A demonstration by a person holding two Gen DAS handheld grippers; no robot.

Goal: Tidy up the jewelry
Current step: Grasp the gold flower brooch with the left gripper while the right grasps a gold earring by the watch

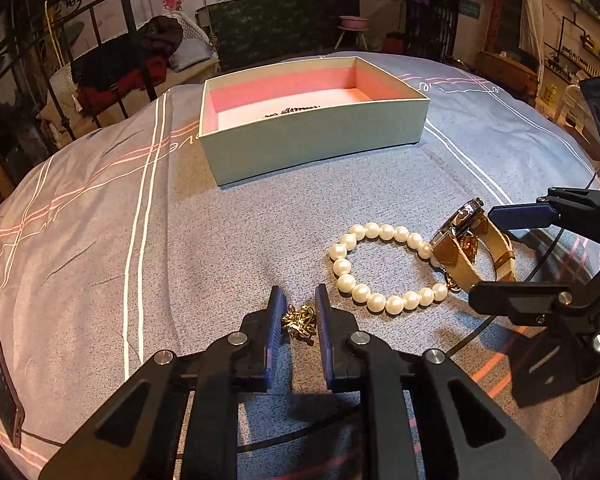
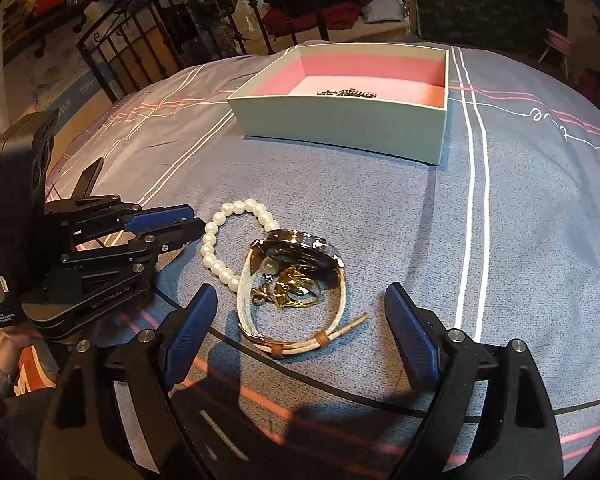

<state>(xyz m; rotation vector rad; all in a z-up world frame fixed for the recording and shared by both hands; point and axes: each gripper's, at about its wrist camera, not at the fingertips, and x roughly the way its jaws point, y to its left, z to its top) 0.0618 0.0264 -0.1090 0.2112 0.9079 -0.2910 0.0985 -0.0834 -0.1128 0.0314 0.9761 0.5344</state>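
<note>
The left gripper (image 1: 298, 312) is narrowed around a small gold chain (image 1: 299, 321) on the bed; next, probably lift it forward to the box (image 1: 312, 136). The right gripper (image 2: 300, 320) is spread wide before the watch (image 2: 300, 252).

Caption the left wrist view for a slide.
Left tool brackets a small gold chain beside the pearl bracelet.

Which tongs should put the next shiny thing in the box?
Probably the left tongs: their fingers already sit on both sides of the gold chain. The right tongs are wide open in front of the watch, gripping nothing. The box lies straight ahead.
</note>
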